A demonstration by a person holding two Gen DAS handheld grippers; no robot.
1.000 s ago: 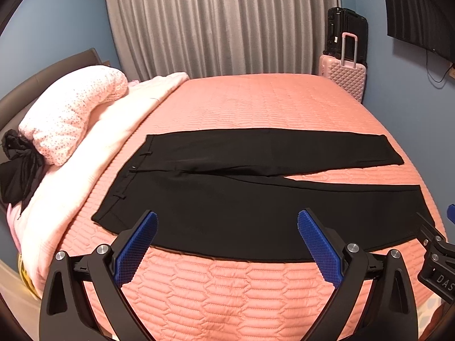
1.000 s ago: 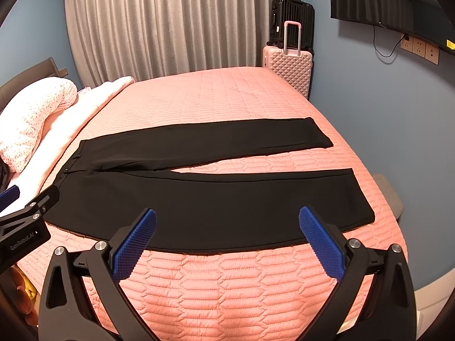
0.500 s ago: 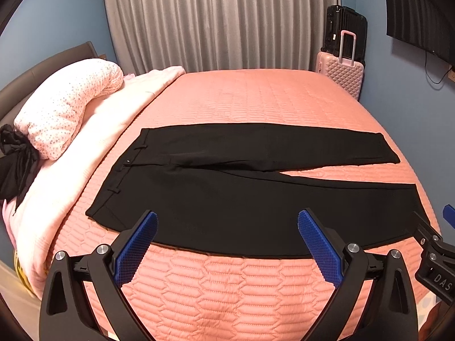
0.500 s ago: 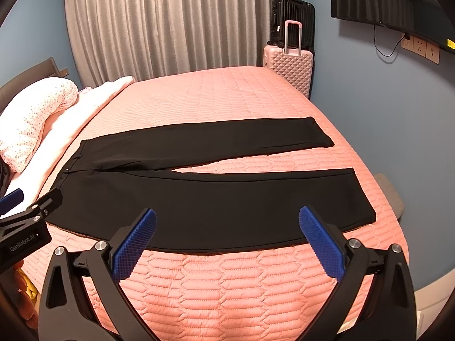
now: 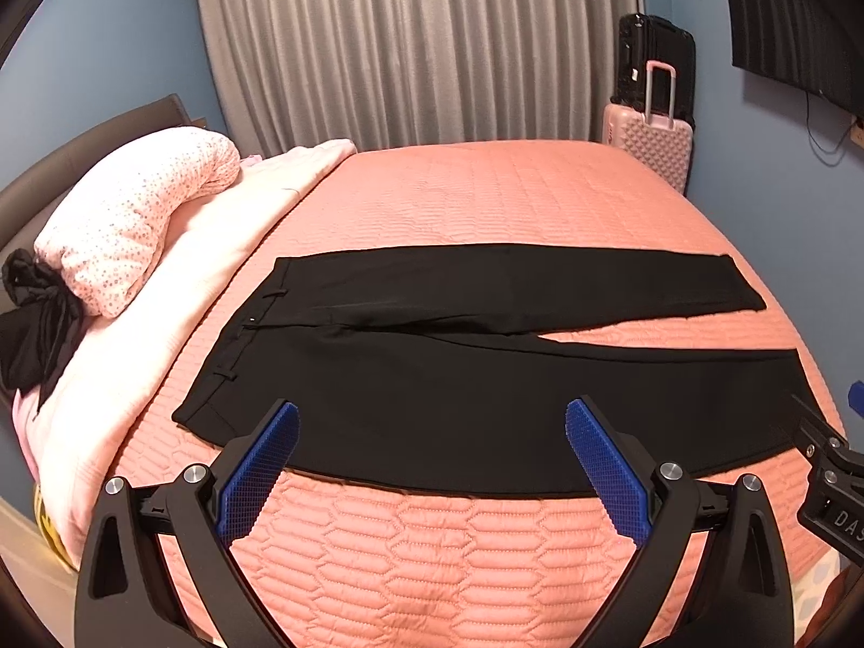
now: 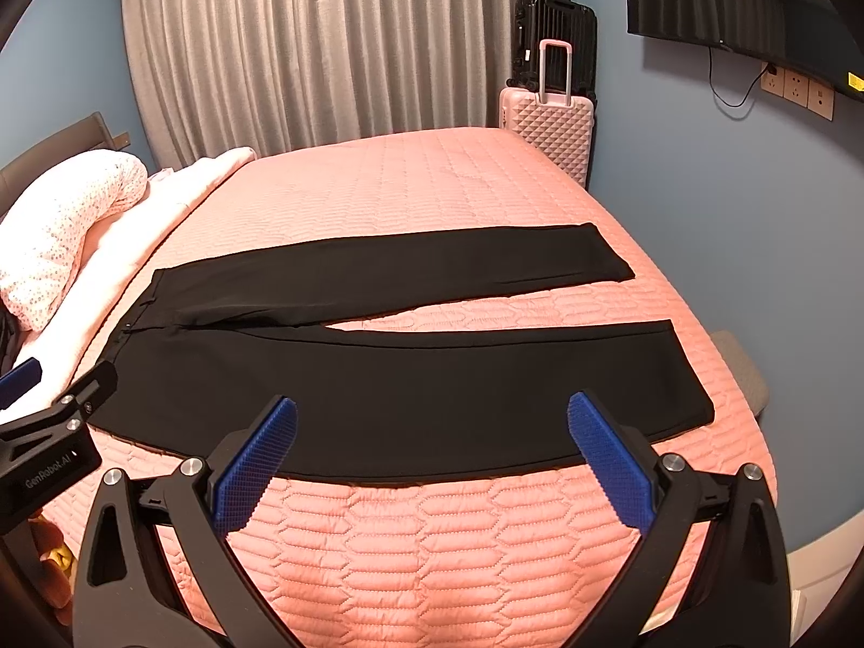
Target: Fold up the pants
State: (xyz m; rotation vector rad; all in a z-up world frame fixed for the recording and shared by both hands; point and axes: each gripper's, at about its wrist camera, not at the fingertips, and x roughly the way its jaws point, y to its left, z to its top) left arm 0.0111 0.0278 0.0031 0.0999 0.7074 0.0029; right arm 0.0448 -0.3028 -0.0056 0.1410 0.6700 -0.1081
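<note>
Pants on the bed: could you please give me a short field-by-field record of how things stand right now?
item: black pants, spread flat, unfolded
surface: pink quilted bed
waistband: toward the pillow
legs: apart at the hems, toward the pink suitcase side
left claw: open, empty, above the near pant edge
right claw: open, empty, above the near pant edge
fold progress: not started

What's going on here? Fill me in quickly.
A person holds a pair of tongs in each hand over a bed with a pink quilt. Black pants lie flat on it, legs spread apart, waistband toward the pillow. The left tongs and right tongs both hang open near the closest pant leg, gripping nothing. No fold has been made yet.
</note>
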